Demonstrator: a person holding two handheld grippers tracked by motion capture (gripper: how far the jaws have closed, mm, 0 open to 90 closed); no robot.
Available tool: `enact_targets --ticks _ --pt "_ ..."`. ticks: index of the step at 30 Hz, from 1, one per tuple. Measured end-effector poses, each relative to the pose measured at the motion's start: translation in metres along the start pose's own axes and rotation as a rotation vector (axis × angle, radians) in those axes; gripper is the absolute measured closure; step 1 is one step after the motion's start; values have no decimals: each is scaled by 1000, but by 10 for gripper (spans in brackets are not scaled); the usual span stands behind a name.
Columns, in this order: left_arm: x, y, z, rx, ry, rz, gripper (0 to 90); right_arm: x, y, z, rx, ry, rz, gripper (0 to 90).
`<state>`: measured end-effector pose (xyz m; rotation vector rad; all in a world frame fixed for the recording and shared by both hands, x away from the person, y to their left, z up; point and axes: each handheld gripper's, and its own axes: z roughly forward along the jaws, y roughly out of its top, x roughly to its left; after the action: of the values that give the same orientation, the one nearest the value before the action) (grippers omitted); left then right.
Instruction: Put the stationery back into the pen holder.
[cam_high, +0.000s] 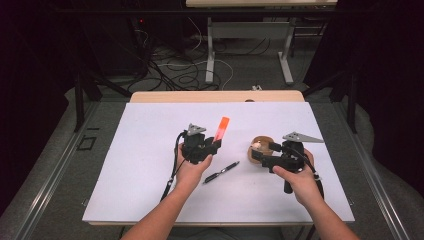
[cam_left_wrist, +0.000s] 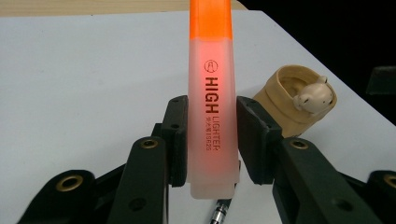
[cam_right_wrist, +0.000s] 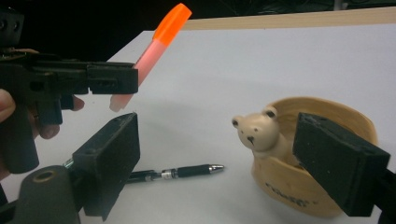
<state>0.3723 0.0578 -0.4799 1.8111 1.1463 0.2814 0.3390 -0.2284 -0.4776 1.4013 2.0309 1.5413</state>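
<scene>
Left tool (cam_high: 218, 143): jaws closed on the translucent pink highlighter with orange cap (cam_high: 221, 129), gripping its lower barrel; the marker is lifted clear of the white worktop (cam_high: 150, 150) and tilted, cap uppermost. The left tool view shows the barrel (cam_left_wrist: 211, 116) clamped between both pads, printed "HIGH LIGHTER".

Right tool (cam_high: 263, 150): jaws spread wide, holding nothing, positioned at the tan ceramic cup with a small bear figure (cam_high: 260, 146). In the right tool view one jaw stands in front of the cup's (cam_right_wrist: 299, 186) rim; contact cannot be confirmed.

The black ballpoint pen with silver tip (cam_high: 221, 172) lies flat on the worktop, left of the cup and below the raised highlighter, touched by neither tool
</scene>
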Motion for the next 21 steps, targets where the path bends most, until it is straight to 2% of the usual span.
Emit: enact_targets --ticks 6,7,10,12,15,21 --pt "1 -4 -2 -21 3 -8 661 10 16 18 33 16 8 141" --pt "2 -5 -3 -19 2 -21 661 12 19 20 38 21 7 135" --pt "3 -6 -4 -30 2 -24 661 18 29 28 52 41 -7 88" --pt "3 -6 -6 -32 3 -26 662 22 36 32 60 53 -17 88" --pt "3 -7 -8 -39 4 -25 662 27 45 39 78 51 -26 158" --pt "3 -7 -12 -50 9 -19 662 30 61 52 97 57 -9 184"
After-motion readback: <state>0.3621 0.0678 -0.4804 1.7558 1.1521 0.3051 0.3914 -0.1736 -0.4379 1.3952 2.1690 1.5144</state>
